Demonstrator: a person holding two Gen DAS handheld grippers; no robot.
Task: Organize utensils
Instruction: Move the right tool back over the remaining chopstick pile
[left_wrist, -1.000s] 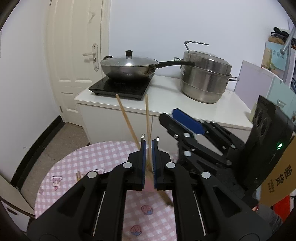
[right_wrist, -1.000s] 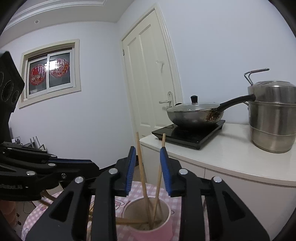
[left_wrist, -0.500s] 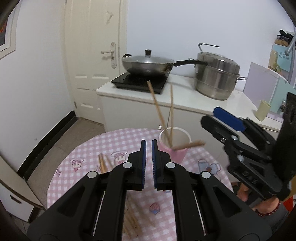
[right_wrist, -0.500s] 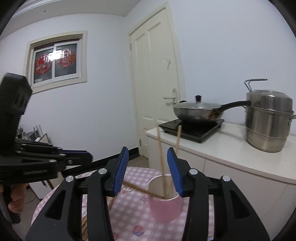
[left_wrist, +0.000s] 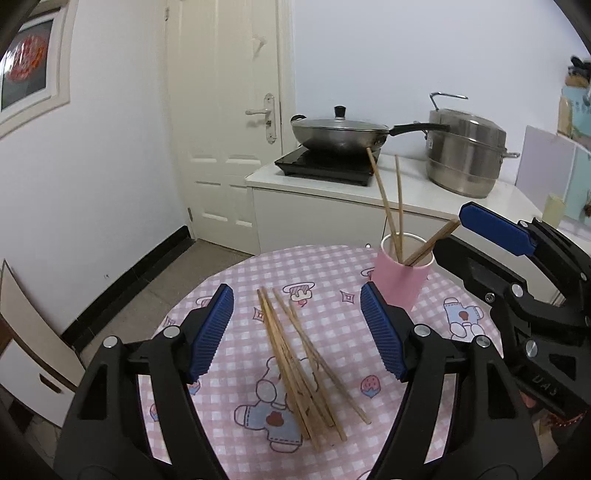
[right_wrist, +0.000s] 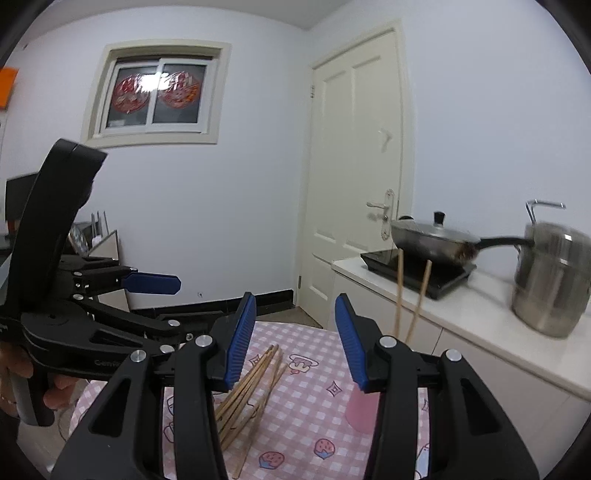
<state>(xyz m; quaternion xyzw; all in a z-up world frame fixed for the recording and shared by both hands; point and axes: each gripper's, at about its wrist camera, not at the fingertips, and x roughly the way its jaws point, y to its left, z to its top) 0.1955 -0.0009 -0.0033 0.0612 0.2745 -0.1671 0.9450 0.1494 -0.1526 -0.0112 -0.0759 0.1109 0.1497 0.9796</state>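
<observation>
The left hand-held gripper (left_wrist: 297, 328) has just been opening; its jaws stand wide and empty over loose chopsticks (left_wrist: 299, 365) on the checked counter (left_wrist: 325, 266). The right hand-held gripper (right_wrist: 295, 336), half open, empty, partly hides the pink cup (right_wrist: 364, 410) holding chopsticks.

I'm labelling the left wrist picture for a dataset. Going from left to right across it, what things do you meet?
Window → door → loose chopsticks on the table → lidded wok → pink cup → steel steamer pot → right gripper.
</observation>
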